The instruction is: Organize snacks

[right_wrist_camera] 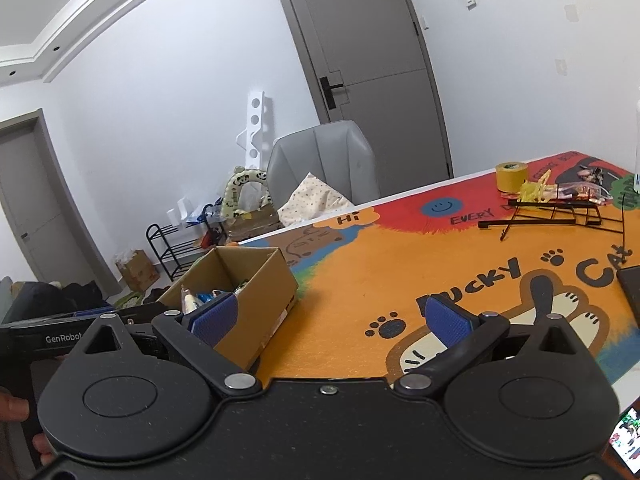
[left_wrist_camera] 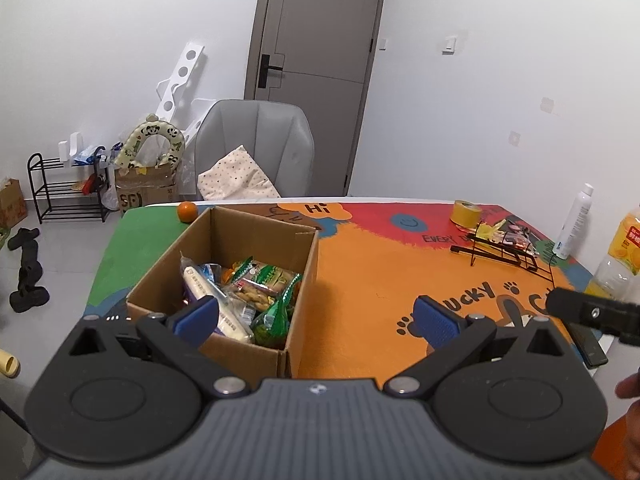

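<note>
An open cardboard box (left_wrist_camera: 304,276) stands on the left of the colourful table mat (left_wrist_camera: 380,272) and holds several snack packets (left_wrist_camera: 256,284); it also shows in the right wrist view (right_wrist_camera: 260,280). My left gripper (left_wrist_camera: 316,316) is open and empty, just above the box's near right corner. My right gripper (right_wrist_camera: 332,316) is open and empty, above the mat to the right of the box. A black wire rack (left_wrist_camera: 500,252) lies tipped at the far right with snack packets (left_wrist_camera: 516,236) on it; the rack also shows in the right wrist view (right_wrist_camera: 552,208).
An orange (left_wrist_camera: 187,212) sits at the table's far left corner. A yellow tape roll (left_wrist_camera: 466,213), a white spray bottle (left_wrist_camera: 574,224) and a juice bottle (left_wrist_camera: 624,252) stand at the right. A grey chair (left_wrist_camera: 256,148) is behind the table. A phone (right_wrist_camera: 628,440) lies at the near right edge.
</note>
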Demonstrator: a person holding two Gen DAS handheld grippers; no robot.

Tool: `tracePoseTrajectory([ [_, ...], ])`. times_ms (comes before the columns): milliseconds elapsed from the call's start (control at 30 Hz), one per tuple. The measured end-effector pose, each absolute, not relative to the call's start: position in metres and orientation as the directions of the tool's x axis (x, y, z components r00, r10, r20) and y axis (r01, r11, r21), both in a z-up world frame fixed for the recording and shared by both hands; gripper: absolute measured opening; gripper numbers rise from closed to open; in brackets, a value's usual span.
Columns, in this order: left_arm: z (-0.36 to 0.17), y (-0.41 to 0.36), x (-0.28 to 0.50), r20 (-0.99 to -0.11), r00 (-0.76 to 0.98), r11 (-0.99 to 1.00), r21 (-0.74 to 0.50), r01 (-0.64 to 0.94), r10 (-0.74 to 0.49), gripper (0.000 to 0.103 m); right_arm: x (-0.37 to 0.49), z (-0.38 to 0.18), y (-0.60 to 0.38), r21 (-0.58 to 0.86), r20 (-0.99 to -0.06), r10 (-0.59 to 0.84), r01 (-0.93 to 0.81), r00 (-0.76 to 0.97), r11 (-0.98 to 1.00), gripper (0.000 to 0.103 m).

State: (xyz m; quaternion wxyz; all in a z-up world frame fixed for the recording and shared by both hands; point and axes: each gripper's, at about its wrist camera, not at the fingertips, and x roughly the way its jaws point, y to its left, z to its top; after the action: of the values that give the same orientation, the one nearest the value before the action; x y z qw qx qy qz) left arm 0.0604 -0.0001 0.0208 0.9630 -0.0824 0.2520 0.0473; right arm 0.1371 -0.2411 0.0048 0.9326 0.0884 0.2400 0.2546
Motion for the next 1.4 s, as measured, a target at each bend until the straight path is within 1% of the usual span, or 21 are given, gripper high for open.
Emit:
tracePoseTrajectory([
  [267,0.033,0.005,0.039,-0.473,0.880,0.981,-0.142,-0.131,0.049,0.103,0.120,0.017,-0.244,0.243,-0.416,0.511,-0.450,0.753,0.860,0.103],
  [400,0.036,0.010,0.028,-0.463,0.885,0.982,-0.142,-0.124,0.045,0.103,0.112,0.024,-0.255,0.264,-0.390,0.525,-0.454,0.757,0.851,0.103],
  [533,0.038,0.021,0.011,-0.449,0.893,0.978,-0.164,-0.125,0.038,0.103,0.106,0.026,-0.263,0.253,-0.396,0.505,-0.437,0.767,0.863,0.103],
  [600,0.038,0.028,0.006,-0.456,0.889,0.975,-0.178,-0.131,0.036,0.103,0.104,0.023,-0.268,0.278,-0.399,0.519,-0.440,0.756,0.854,0.103],
  [667,0.038,0.036,0.002,-0.460,0.887,0.971,-0.189,-0.146,0.044,0.103,0.101,0.022,-0.272,0.272,-0.404,0.510,-0.432,0.760,0.860,0.103],
  [1000,0.034,0.047,-0.011,-0.480,0.876,0.974,-0.165,-0.153,0.056,0.103,0.091,0.020,-0.285,0.251,-0.417,0.477,-0.406,0.774,0.879,0.103],
  [1267,0.032,0.042,-0.024,-0.483,0.873,0.985,-0.111,-0.133,0.064,0.103,0.078,0.024,-0.280,0.210,-0.416,0.500,-0.454,0.760,0.866,0.103],
  [1400,0.030,0.039,-0.027,-0.485,0.873,0.988,-0.097,-0.117,0.056,0.103,0.077,0.021,-0.275,0.180,-0.441,0.485,-0.455,0.755,0.872,0.103],
])
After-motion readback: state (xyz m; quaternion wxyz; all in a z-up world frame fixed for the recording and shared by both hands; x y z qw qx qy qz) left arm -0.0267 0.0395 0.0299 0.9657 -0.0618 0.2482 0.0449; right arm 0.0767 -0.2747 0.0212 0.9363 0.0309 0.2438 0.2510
